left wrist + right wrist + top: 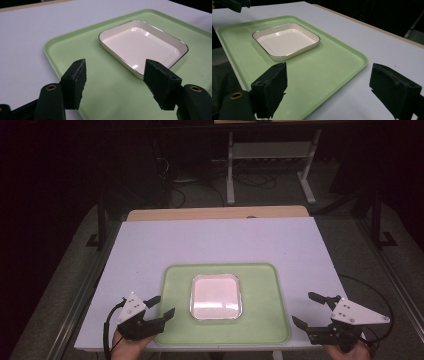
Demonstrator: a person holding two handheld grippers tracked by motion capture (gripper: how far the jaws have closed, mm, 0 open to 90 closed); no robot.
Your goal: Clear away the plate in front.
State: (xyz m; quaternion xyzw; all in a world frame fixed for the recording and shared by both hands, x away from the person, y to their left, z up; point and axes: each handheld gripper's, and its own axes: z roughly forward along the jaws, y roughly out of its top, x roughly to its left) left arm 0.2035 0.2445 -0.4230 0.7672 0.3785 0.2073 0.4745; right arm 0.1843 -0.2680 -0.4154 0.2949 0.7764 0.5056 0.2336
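White dish [216,296], square w/ rounded corners and a thin dark rim, sits empty at centre of green tray [175,280], flat on the tray floor, clear of the tray's walls on all sides. Tray lies on the near half of a white table [215,240], its front edge close to the table's front edge.

Left gripper [161,306], at tray's near-left corner: jaws spread wide, holding nothing, tips over the tray's left rim and pointing toward the dish, near it but not touching. In left gripper view the dish [142,45] shows between the two jaws, farther off, w/ tray [75,42] underneath.

Right gripper [306,309], off the tray's near-right corner, over bare table: jaws likewise spread, empty, well apart from the dish. In right gripper view one jaw stands over the tray [332,62], the other over the table [367,37]; dish [285,40] lies beyond, and left gripper's dark tip peeks in at top-left corner.

Person's hands hold both grippers at bottom edge of high view. Beyond table: dark floor, cables, a metal stand's legs [270,165].
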